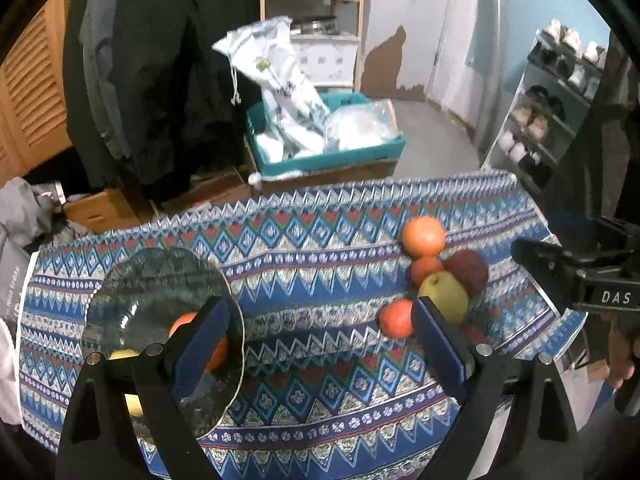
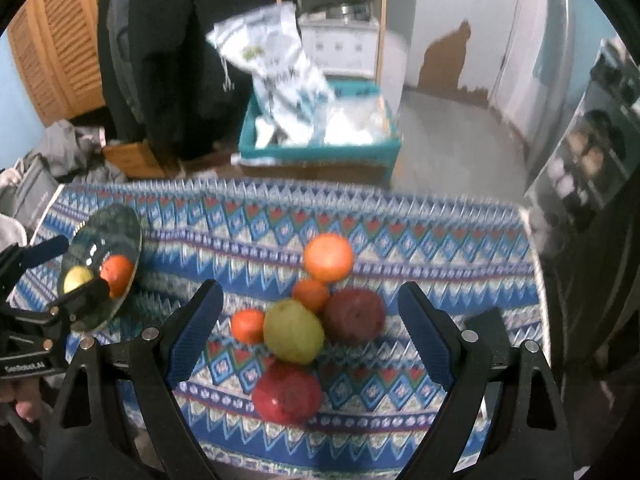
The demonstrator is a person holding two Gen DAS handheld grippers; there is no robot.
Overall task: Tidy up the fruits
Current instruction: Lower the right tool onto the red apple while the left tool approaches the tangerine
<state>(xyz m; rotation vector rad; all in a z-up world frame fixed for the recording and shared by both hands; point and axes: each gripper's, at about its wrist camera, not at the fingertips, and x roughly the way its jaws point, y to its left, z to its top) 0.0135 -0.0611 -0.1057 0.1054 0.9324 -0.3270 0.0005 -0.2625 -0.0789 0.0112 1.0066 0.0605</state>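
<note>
A clear glass plate (image 1: 160, 292) lies on the left of the patterned tablecloth (image 1: 320, 264) and holds an orange (image 1: 218, 354) and a yellow fruit (image 1: 122, 354). My left gripper (image 1: 320, 320) is open above the cloth, its left finger in front of the plate and nothing between the pads. On the right is a fruit pile: a big orange (image 2: 328, 258), two small oranges (image 2: 310, 294) (image 2: 248, 325), a green apple (image 2: 294, 330), a dark red fruit (image 2: 354, 314) and a bright red fruit (image 2: 286, 392). My right gripper (image 2: 310, 290) hangs open over this pile, not touching it.
The table's far edge (image 2: 320, 190) drops to a floor with a teal box of bags (image 1: 320, 140). Dark coats (image 1: 160, 80) hang behind on the left, with a shoe rack (image 1: 552, 112) at the right. A hand (image 2: 24, 404) holds the left gripper.
</note>
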